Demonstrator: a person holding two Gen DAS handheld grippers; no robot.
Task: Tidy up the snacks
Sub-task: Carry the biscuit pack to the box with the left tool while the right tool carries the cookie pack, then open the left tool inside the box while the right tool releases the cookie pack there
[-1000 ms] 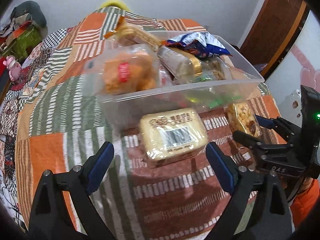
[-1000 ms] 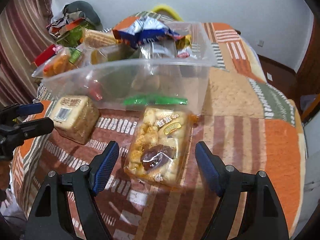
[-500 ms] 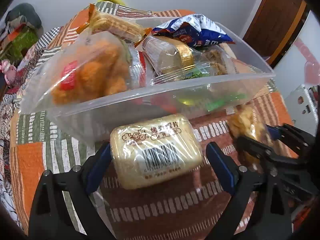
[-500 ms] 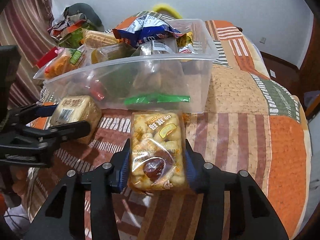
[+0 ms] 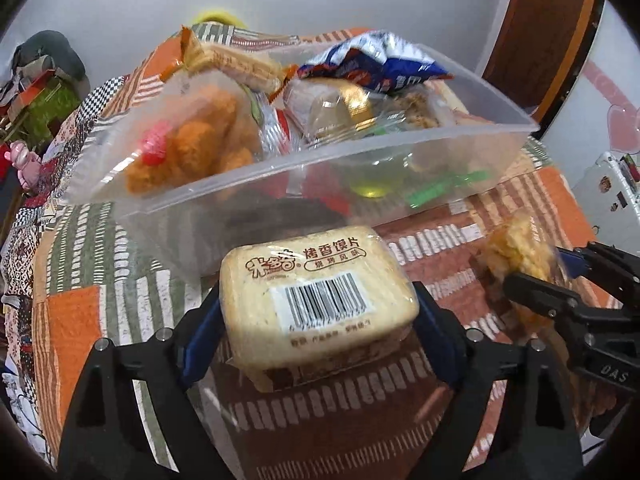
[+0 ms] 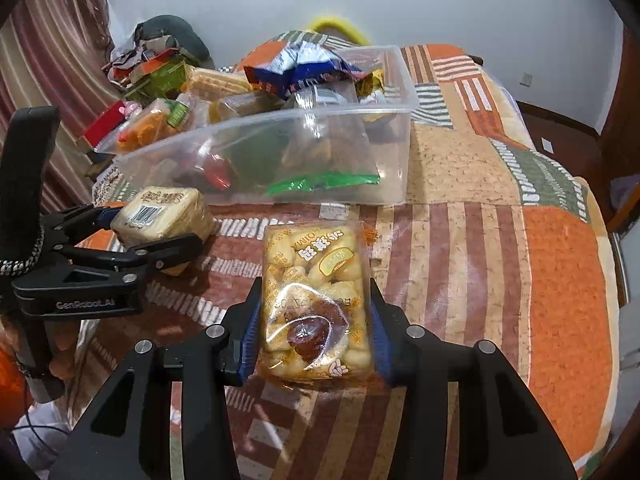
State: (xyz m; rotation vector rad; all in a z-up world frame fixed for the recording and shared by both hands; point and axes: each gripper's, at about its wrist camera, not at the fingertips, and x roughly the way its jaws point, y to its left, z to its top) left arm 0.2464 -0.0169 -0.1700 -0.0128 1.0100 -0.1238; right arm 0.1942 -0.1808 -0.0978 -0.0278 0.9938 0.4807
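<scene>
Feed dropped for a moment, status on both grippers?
Left hand-held gripper shut on toast pack. Right hand-held gripper shut on puff snack pack. Clear bin ahead, heaped full.

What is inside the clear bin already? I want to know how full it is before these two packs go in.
The clear bin is heaped: an orange snack bag, wafer pack, blue bag and green wrapper. Lower layers are hidden.

Behind the frosted wall of the clear plastic snack bin (image 5: 248, 216) we make out only blurred red and green wrappers. Right of it, the yellow puffed-snack packet (image 5: 516, 256) smears with motion.
</scene>
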